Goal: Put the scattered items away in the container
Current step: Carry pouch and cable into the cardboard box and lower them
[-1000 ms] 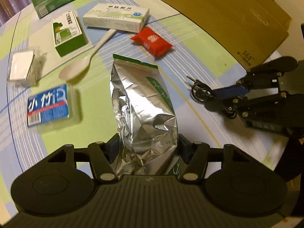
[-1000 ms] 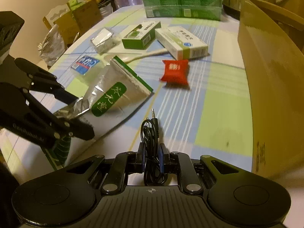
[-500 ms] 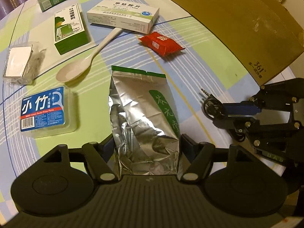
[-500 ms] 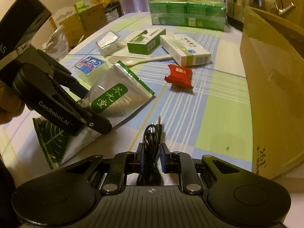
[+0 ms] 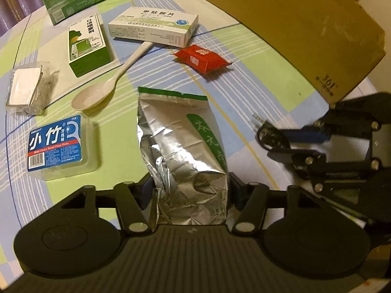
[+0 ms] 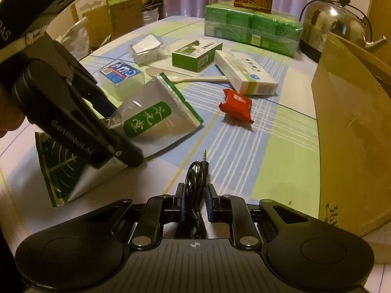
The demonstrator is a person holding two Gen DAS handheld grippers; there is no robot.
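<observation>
Foil pouch (image 5: 185, 151), centre frame, is clenched at its base by the left gripper (image 5: 190, 195); the right gripper (image 6: 195, 202) pinches a coiled cable (image 6: 196, 178). Each should lift clear, then cross to the cardboard box (image 6: 354, 127) at right.

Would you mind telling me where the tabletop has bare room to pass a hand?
Free: the checked cloth between the red packet, the cardboard box and the cable. Crowded: around the spoon, floss box and medicine boxes.
</observation>
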